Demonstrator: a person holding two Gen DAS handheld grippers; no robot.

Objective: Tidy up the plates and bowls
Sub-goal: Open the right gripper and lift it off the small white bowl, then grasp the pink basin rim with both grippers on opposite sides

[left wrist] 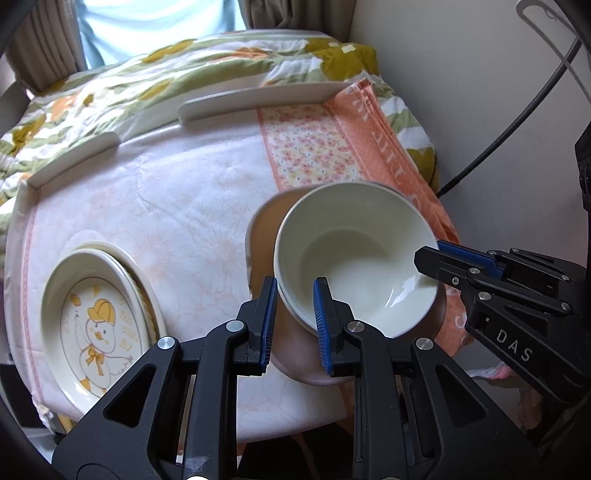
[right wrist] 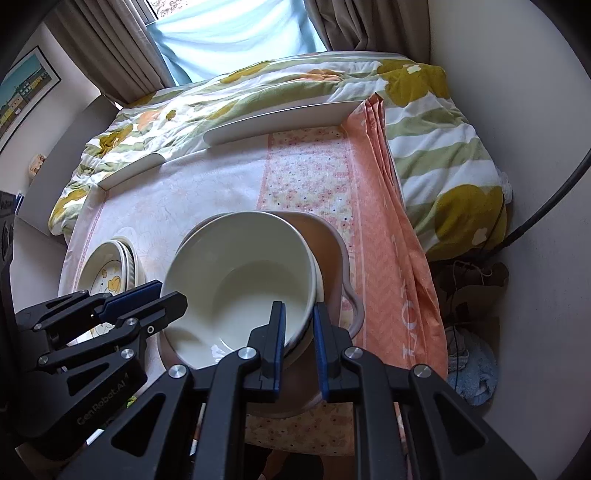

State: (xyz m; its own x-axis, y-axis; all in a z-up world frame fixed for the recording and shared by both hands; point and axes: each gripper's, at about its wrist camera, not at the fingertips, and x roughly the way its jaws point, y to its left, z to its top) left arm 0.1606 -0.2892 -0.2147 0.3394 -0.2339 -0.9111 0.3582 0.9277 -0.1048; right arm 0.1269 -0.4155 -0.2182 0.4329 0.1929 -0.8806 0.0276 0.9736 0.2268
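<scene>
Your cloth-covered table carries a beige handled basin at 4 o'clock and stacked duck-print plates at 8. Inside the basin, the cream bowl is pinched at its rim by both your left gripper and right gripper.

This is a home, a bedroom by the look of it. A small table under a pale floral cloth stands against a bed with a flowered quilt bunched along the table's far edge. Beige curtains frame a bright window behind the bed. A framed picture hangs on the left wall. Towels lie on the floor by the right wall, near a black cable. A cartoon chick plate sits near the table's left edge.
</scene>
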